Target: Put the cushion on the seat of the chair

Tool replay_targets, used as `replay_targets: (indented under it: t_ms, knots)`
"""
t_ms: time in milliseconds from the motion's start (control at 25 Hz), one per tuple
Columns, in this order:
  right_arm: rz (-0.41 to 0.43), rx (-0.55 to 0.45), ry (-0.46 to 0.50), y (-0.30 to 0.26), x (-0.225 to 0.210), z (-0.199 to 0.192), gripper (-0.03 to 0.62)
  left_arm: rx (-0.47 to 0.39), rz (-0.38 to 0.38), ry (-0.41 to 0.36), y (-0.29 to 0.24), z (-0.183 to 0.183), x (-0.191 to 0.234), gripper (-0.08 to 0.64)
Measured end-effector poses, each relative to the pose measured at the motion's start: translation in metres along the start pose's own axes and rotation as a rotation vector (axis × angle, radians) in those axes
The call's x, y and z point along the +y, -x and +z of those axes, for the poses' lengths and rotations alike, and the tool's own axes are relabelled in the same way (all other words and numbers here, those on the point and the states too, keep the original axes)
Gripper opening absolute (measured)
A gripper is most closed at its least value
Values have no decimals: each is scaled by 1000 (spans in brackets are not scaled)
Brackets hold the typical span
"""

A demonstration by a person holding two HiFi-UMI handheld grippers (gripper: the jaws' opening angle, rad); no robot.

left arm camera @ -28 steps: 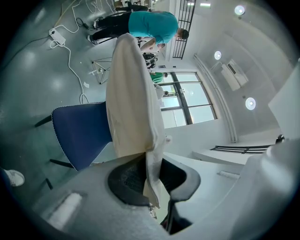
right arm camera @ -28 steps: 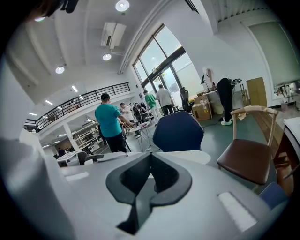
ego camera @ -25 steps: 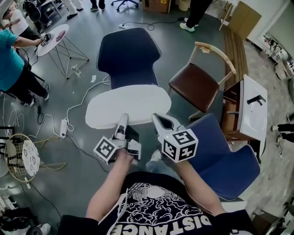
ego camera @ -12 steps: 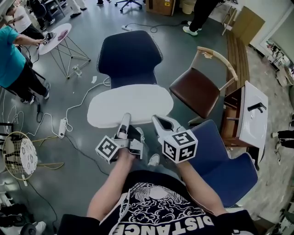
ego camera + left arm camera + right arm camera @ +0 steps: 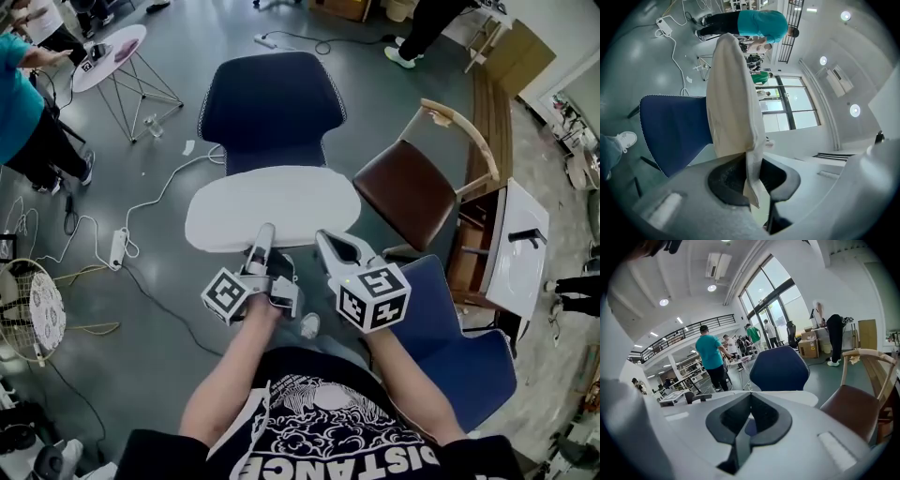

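- My left tongs [image 5: 266, 232] [image 5: 752, 161] are clamped on the thin sewn hem at the cushion's near edge. In the left gripper view the fabric runs straight down between the two pads.
- My right tongs [image 5: 325, 240] [image 5: 750, 397] are closed tip to tip at that same near edge, just beside the left. I judge they pinch the hem too, though less fabric shows there.
- The cushion [image 5: 272, 204] [image 5: 733, 89] [image 5: 799, 399] is off the floor and held out flat ahead of me, above the front of the seat.
- I judge it light and soft. It is a flat padded oval that would sag or fold from a single point. The hem is the right hold, with two grips spaced apart to keep it level, and a firm pinch because thin cloth can slip.
- Beyond it stands the blue chair [image 5: 272, 98] [image 5: 675, 129] [image 5: 780, 366], its back facing me. Most of the seat is hidden under the cushion.
- Against half a second ago, both grips are unchanged. The cushion has crept a little farther toward the chair back, and the blue chair at my right has slid lower in the head view.
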State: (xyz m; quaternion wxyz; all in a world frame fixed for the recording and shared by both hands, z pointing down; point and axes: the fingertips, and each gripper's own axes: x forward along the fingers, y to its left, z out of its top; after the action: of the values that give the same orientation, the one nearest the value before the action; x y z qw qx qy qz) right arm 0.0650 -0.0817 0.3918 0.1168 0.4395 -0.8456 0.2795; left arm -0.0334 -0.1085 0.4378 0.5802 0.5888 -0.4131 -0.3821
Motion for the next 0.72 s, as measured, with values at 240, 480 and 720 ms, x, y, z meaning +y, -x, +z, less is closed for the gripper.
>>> replay_targets:
  t_ms: [240,480,720]
  knots:
    - [1,43,-6,-38,-21,0,-3,-13,23,26,-33,15,29,48]
    - [-17,88,-9,-77,-37,-6,-3,3,25,54,-62,29,58,48]
    - [-39,131,-39,-105,-56,-25,-3,39,30,72,-85,32,97,48]
